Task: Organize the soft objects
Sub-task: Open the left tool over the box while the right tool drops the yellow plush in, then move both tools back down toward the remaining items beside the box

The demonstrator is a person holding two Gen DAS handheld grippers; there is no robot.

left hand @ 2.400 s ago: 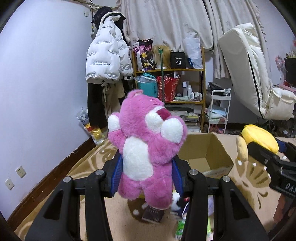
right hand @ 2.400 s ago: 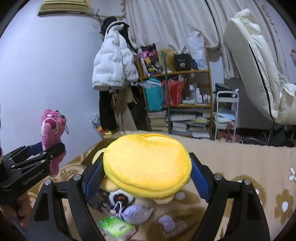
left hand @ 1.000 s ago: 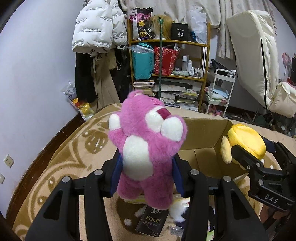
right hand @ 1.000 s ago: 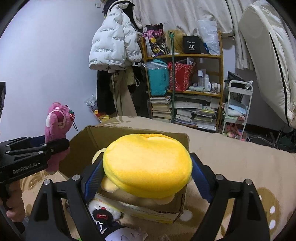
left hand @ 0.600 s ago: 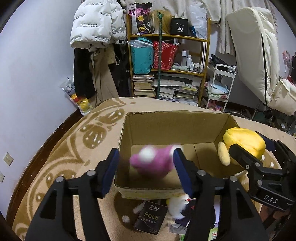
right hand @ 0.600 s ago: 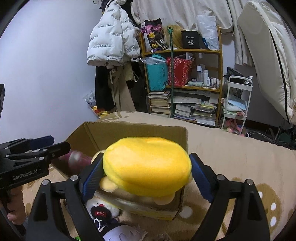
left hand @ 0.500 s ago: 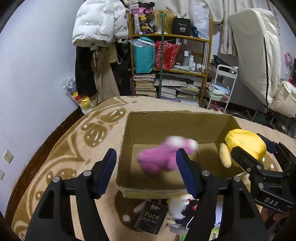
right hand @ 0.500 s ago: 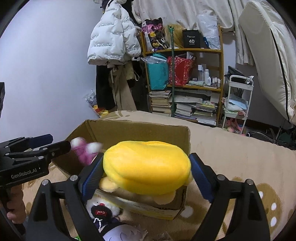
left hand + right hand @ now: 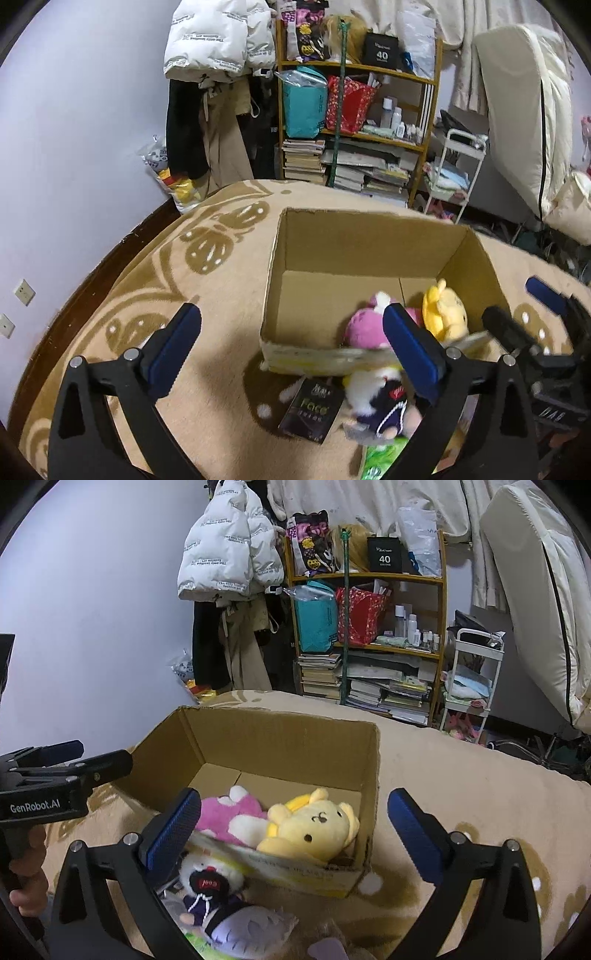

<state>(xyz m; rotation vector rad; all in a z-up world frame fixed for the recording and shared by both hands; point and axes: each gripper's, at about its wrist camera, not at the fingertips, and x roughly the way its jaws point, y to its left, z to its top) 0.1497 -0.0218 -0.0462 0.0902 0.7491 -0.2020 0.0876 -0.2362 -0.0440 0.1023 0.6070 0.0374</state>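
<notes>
- Right wrist view: fuzzy pink plush bear [image 9: 236, 814] and rounded yellow plush bear [image 9: 314, 829] are lying touching inside the corrugated cardboard box [image 9: 280, 738].
- Right tongs [image 9: 293, 830] and left tongs [image 9: 291, 349] are both gaping wide, gripping nothing.

Pink and white bear [image 9: 229, 814] next to a yellow bear [image 9: 314, 830] in a plain brown cardboard box [image 9: 288, 746]. Tan carpet [image 9: 207, 258] with darker brown swirly patterns, black gripper fingers with blue pads [image 9: 173, 349].
</notes>
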